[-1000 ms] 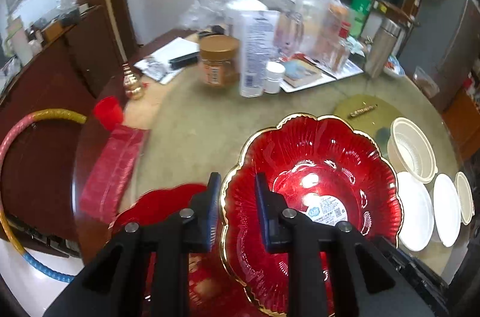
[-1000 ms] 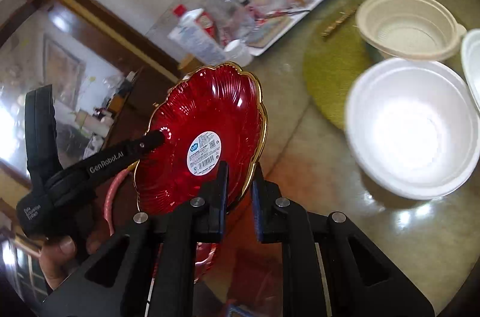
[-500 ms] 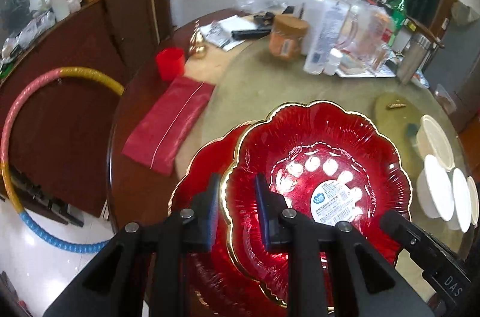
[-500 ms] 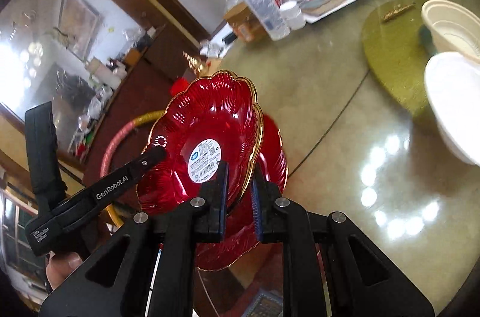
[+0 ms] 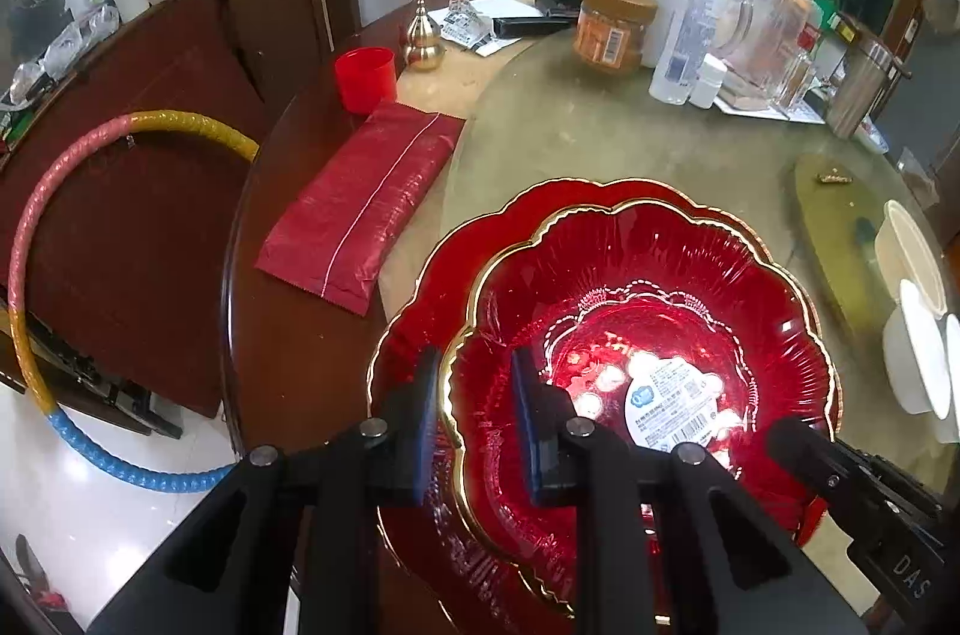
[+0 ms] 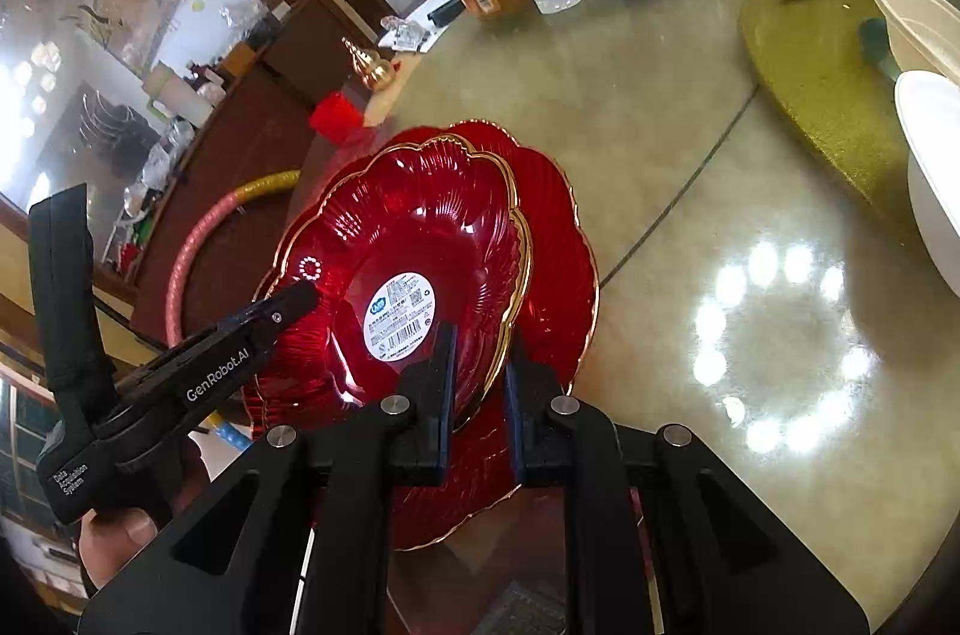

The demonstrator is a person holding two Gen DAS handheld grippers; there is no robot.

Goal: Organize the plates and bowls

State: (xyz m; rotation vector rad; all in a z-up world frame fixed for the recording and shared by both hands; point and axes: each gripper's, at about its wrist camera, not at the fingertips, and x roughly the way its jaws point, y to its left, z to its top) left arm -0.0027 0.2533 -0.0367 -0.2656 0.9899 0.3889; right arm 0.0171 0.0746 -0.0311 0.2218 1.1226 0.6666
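1. Clamping opposite edges of the upper red plate (image 5: 648, 335), the left gripper (image 5: 471, 425) and right gripper (image 6: 477, 389) each pinch its gold rim.
2. Just beneath the jaws lies a second red plate (image 6: 558, 227); a second ago the held plate hung well above it, now it sits nearly nested.
3. Judged: stacking is almost done, release comes next.
4. Farther right wait the white bowls (image 5: 915, 353).
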